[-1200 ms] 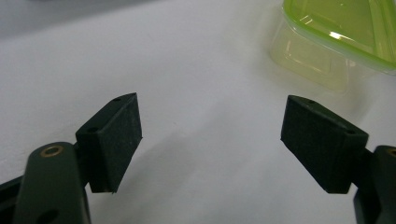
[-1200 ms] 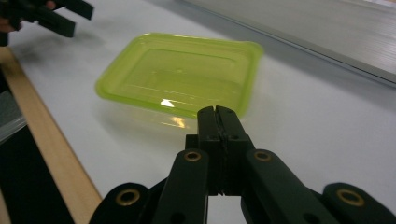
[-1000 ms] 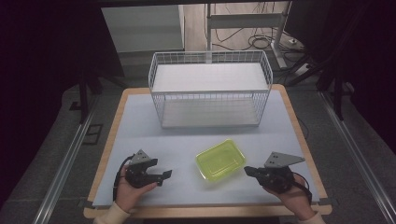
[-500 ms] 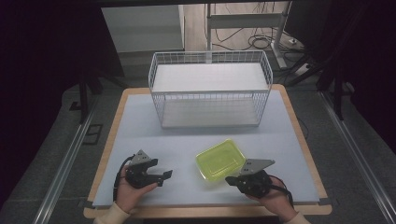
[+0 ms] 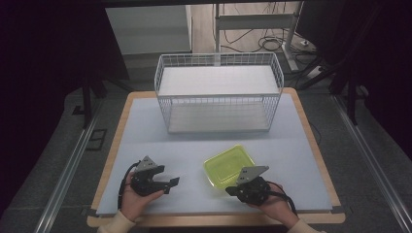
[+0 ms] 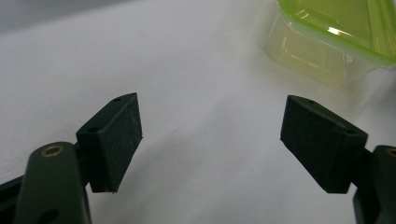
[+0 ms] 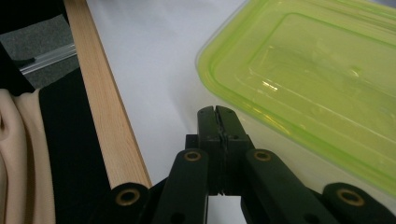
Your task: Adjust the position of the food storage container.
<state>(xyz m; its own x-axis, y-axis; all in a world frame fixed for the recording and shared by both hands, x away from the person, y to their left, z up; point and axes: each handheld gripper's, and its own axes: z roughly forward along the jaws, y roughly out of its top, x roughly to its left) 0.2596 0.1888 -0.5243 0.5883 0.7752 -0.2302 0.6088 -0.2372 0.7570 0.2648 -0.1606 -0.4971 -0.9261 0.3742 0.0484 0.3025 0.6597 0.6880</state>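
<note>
A translucent yellow-green lidded container (image 5: 228, 164) lies on the pale table mat, front and centre. My right gripper (image 5: 230, 191) is shut with nothing between its jaws, its tips right at the container's near corner. In the right gripper view the closed tips (image 7: 217, 115) sit just below the rim of the container (image 7: 317, 84). My left gripper (image 5: 170, 184) rests open on the mat to the container's left, pointing right. In the left gripper view its fingers (image 6: 114, 140) stand wide apart around bare mat, and the container (image 6: 334, 39) lies beyond at the upper right.
A white wire basket (image 5: 218, 112) stands across the back of the table. The table's wooden edge (image 7: 100, 102) runs close beside the right gripper, with a beige sleeve (image 7: 16, 158) past it. Bare mat (image 5: 145, 136) lies between basket and grippers.
The right gripper has moved left from the table's right side up to the container's near corner. The left gripper has stayed put and open.
</note>
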